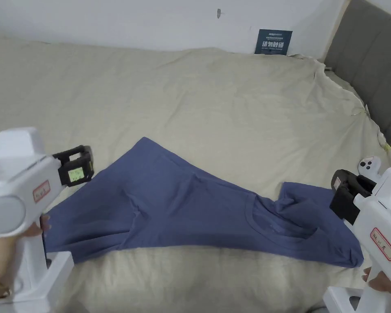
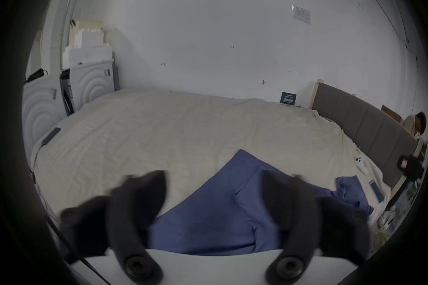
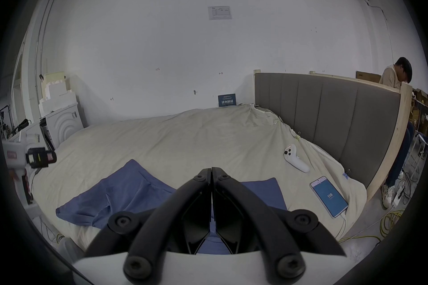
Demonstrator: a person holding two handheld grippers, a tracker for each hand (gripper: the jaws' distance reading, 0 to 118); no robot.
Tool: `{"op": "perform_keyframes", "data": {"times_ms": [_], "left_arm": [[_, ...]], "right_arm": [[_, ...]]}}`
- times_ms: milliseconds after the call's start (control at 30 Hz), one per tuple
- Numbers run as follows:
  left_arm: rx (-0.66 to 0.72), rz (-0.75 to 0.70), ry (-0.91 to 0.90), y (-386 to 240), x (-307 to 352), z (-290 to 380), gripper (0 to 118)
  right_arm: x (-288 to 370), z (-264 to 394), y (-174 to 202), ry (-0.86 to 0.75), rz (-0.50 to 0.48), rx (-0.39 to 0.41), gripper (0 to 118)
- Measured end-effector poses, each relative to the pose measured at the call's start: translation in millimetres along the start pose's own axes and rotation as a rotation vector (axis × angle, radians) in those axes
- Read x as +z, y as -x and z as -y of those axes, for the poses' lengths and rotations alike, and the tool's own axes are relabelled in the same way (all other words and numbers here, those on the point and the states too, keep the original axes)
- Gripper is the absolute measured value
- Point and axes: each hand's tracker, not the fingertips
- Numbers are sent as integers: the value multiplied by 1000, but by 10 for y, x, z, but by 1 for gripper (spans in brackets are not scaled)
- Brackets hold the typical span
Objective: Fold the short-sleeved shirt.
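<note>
Left claw (image 2: 214, 204) had its jaws spread wide apart, hovering over the hem end of the blue shirt (image 1: 182, 212) at the lower left of the head view, holding nothing; the right claw (image 3: 211, 171) had its jaws pressed together, with no cloth visibly pinched between the tips. The shirt lay spread but skewed across the lower middle of the frame on the cream-sheeted bed (image 1: 215, 106), its hem toward the left, its collar and a rumpled sleeve toward the lower right. Both hands held their tools low at the frame's bottom corners, pointing inward and slightly upward in the picture. Judging from this, the step was probably straightening the garment before a first fold: the right claw would need to part and take the bunched sleeve, the left to bite the hem corner, and both to draw outward evenly so the creases flattened without dragging the sheet.
</note>
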Motion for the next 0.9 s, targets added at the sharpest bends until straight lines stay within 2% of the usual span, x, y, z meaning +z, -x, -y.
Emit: {"op": "perform_keyframes", "data": {"times_ms": [33, 233, 333, 467, 700, 833, 900], "left_arm": [[7, 20, 14, -10, -71, -58, 118], [37, 113, 91, -148, -657, -455, 118], [0, 98, 131, -271, -1079, -598, 118], [-63, 102, 272, -445, -1797, -696, 118], [-137, 20, 460, -750, -2959, -622, 118], [-151, 48, 545, -864, -3437, -443, 118], [-167, 31, 601, -904, -3620, -350, 110]], "right_arm": [[-9, 0, -5, 3, 1, 1, 0], [-93, 15, -42, 25, 16, -1, 0], [-164, 5, -67, 35, 29, -6, 0], [-301, -4, -97, 52, 43, -17, 0], [-586, -28, -121, 104, 65, -7, 0], [-755, 21, -183, 137, 67, -15, 0], [-833, 60, -197, 151, 80, -16, 0]]}}
